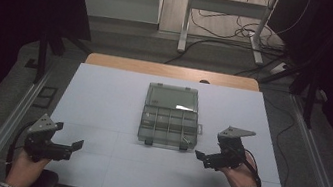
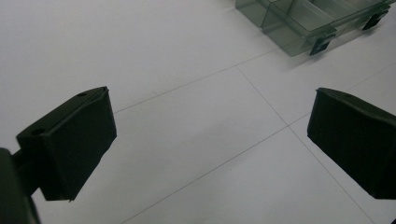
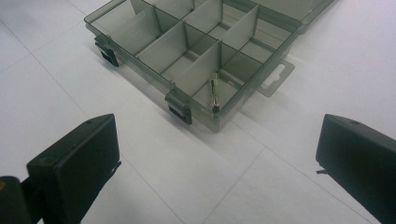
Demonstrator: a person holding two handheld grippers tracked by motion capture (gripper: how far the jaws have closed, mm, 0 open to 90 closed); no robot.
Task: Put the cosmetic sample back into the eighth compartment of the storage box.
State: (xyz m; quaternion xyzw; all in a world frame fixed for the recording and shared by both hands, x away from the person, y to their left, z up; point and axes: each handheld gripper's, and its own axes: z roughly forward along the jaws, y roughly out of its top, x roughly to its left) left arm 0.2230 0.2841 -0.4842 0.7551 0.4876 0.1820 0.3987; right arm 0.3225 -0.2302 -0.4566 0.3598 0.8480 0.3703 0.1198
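White covers our bench (image 1: 100, 113), and a smoky clear plastic box (image 1: 170, 115) sits open in the middle of it. One small metal clip (image 3: 215, 91) lies in its near corner slot. Our right gripper (image 1: 208, 159) is close to that corner, jaws spread wide, holding nothing. Our left gripper (image 1: 70, 149) waits far off, spread and empty too.

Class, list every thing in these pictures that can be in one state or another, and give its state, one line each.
Organiser box: lid open, folded flat away from the person.
Front latches: undone, hanging at the front wall.
Small metal piece: leaning in the near corner compartment.
Other compartments: look empty.
Left gripper: open, holding nothing, over the white table.
Right gripper: open, holding nothing, facing the box.
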